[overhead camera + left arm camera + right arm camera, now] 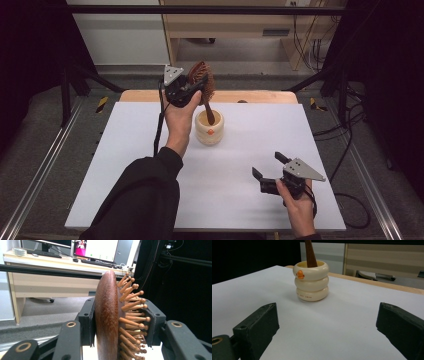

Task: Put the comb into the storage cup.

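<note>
Dark reddish-brown wood makes up the hairbrush point(107, 317), with a smooth, rounded back and a face set with paler wooden pins, each ending in a small ball. In the left gripper view it stands on edge between the two black fingers point(87, 322), which are closed on it: one pad lies against the polished back, the other against the pins. In the high view the left gripper point(196, 86) holds the head of the brush up in the upper middle of the frame, tilted, while the tapering handle reaches down into the cup point(209, 128).

That cup is cream-coloured and shaped like three stacked rings, with a small orange mark on its top ring and tiny lettering on the bottom one. It stands upright on the white surface point(125, 150), just right of the left hand point(179, 120).

Lower right in the high view, the right gripper point(269, 167) rests low over the surface, well apart from the cup. Its fingers point(257, 327) stand wide open with nothing between them, pointing toward the cup.
</note>
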A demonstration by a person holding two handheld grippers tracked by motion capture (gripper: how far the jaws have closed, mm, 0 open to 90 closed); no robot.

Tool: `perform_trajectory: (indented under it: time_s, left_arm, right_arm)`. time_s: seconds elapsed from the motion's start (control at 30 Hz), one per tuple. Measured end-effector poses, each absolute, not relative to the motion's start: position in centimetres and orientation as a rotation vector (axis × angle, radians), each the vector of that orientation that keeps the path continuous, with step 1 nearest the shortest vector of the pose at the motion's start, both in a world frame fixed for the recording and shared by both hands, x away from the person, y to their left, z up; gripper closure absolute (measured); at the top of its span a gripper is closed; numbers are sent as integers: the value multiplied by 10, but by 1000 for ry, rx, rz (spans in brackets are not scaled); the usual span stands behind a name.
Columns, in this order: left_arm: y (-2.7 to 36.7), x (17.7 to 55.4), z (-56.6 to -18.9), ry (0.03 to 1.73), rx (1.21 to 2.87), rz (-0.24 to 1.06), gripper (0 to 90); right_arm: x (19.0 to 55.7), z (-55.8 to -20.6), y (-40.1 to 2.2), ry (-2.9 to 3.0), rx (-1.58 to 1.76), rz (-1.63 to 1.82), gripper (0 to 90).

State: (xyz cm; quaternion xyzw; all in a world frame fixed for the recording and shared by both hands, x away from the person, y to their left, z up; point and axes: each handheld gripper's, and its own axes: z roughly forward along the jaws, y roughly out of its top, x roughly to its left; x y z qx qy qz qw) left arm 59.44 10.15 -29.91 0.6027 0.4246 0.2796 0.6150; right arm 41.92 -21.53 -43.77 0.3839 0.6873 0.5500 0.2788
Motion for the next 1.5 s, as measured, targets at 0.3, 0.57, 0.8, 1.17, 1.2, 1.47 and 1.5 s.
perform_trajectory:
  time_s: [0.3, 0.57, 0.8, 1.17, 1.2, 1.47, 1.5]
  left_arm:
    - [103, 591, -303, 969, 1387, 657, 522]
    - [102, 592, -308, 973, 1397, 650, 521]
    - [103, 592, -311, 969, 1392, 644, 521]
    - [103, 592, -316, 973, 1395, 641, 521]
    - [103, 592, -317, 974, 1394, 641, 521]
    - [102, 594, -321, 977, 1393, 635, 521]
    - [102, 594, -322, 977, 1397, 637, 521]
  right_arm:
    - [420, -439, -214, 1862, 1034, 1479, 43]
    - [420, -439, -214, 1864, 1035, 1480, 43]
    - [420, -439, -213, 1869, 1036, 1479, 43]
    - [419, -439, -213, 1873, 1036, 1478, 43]
    - [420, -439, -213, 1872, 1036, 1478, 43]
    - [420, -440, -212, 1874, 1033, 1473, 44]
    - [420, -439, -212, 1874, 1032, 1474, 44]
